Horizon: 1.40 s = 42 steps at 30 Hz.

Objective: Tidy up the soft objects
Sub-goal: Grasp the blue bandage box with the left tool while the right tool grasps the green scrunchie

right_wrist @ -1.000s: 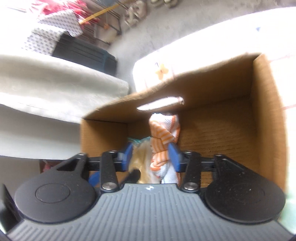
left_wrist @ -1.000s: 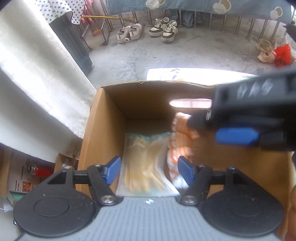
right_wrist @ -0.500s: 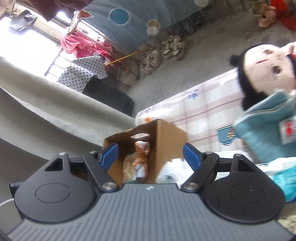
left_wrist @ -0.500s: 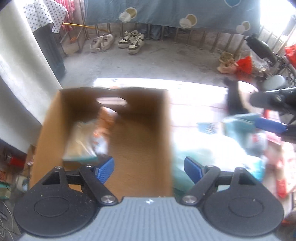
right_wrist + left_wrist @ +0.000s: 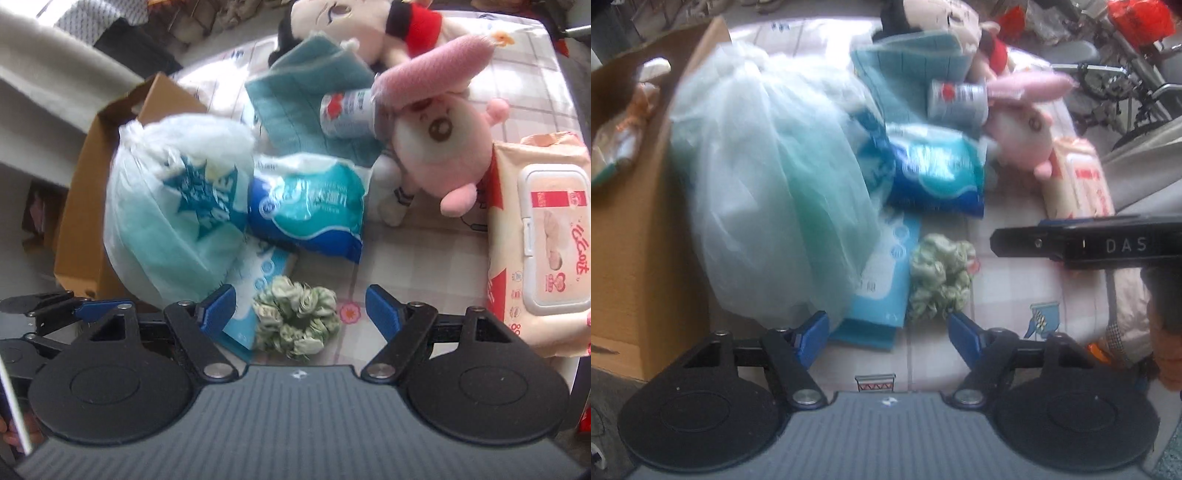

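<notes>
A cardboard box (image 5: 628,221) (image 5: 85,206) stands at the left, with an orange-striped cloth (image 5: 642,99) inside. A green scrunchie (image 5: 938,277) (image 5: 295,317) lies on the checked tablecloth (image 5: 1008,288) beside a light blue flat pack (image 5: 882,280) (image 5: 255,273). My left gripper (image 5: 888,334) hovers near the pack's corner, its jaws closing with nothing pressed between them. My right gripper (image 5: 300,308) hangs open above the scrunchie, which shows between its fingers untouched. A translucent bag with teal contents (image 5: 768,184) (image 5: 173,206) leans on the box.
Behind lie a blue tissue pack (image 5: 306,214), a teal towel (image 5: 306,92), a white-and-red can (image 5: 343,114), a pink plush (image 5: 436,140) and a black-haired doll (image 5: 351,22). A wet-wipes pack (image 5: 539,240) sits at the right. Bicycles stand beyond the table.
Both grippers have swung right from over the box to the pile on the table. The right one let go of the orange-striped cloth, which stays in the box, and stands wider.
</notes>
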Tool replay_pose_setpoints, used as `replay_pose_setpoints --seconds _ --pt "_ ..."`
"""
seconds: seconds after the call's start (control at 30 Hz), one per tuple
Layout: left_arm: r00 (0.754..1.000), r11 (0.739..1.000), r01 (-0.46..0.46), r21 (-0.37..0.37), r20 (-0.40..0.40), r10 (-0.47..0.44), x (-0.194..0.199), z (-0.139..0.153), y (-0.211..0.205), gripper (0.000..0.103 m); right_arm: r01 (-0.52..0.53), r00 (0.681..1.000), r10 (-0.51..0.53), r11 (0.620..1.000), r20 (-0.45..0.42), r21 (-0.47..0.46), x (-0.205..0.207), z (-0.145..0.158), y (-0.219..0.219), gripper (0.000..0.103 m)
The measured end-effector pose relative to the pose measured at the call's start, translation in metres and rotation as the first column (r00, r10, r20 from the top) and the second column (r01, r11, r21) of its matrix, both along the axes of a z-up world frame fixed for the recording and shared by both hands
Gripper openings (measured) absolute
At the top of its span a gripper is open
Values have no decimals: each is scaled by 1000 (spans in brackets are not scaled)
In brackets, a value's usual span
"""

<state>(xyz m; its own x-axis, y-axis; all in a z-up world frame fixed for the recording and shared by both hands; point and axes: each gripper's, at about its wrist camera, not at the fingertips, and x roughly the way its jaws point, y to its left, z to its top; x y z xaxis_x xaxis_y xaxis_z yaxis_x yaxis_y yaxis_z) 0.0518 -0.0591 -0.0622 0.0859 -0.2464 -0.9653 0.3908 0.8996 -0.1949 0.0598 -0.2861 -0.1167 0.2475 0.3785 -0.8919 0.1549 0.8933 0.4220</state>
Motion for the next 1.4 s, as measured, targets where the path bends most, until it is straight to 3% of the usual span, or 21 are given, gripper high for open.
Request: replay_pose_setpoints --seconds 0.17,0.3,0.47,0.53,0.57,0.6,0.73,0.8,0.93,1.03,1.23,1.4 --pt "996 994 10 112 -88 0 -21 -64 -22 71 -170 985 170 985 9 -18 7 -30 27 79" --pt "998 986 16 168 -66 -5 -27 -92 -26 80 -270 962 272 962 34 -40 16 -48 43 82" --pt "999 977 34 211 -34 -27 -30 -116 -26 84 -351 934 354 935 49 -55 25 -64 56 79" --pt "1000 974 28 223 0 -28 -32 -122 -26 88 -372 926 375 926 39 -63 26 -70 60 64" --pt "1000 974 24 226 14 -28 -33 -123 -25 89 -375 926 377 925 27 -61 27 -73 60 48" --pt "999 975 15 220 34 -23 -34 -123 -25 89 -372 928 373 926 6 -62 27 -77 60 42" --pt "999 981 -4 195 36 -3 -36 -125 -29 90 -352 936 350 933 -27 -77 27 -79 50 35" --pt "998 982 34 187 39 -42 -42 -123 -37 88 -340 940 337 936 -51 -91 27 -79 43 34" --pt "994 988 111 111 -10 -110 -56 -120 -52 81 -317 947 305 940 -103 -128 21 -78 22 33" --pt "986 981 164 106 -22 -162 -67 -117 -61 82 -288 955 273 946 -114 -148 19 -75 4 33" --pt "992 984 116 137 23 -120 -63 -98 -56 89 -227 973 217 960 -76 -166 20 -69 -27 36" --pt "993 977 111 180 12 -115 -47 -109 -56 89 -213 977 209 964 -48 -158 18 -60 -37 67"
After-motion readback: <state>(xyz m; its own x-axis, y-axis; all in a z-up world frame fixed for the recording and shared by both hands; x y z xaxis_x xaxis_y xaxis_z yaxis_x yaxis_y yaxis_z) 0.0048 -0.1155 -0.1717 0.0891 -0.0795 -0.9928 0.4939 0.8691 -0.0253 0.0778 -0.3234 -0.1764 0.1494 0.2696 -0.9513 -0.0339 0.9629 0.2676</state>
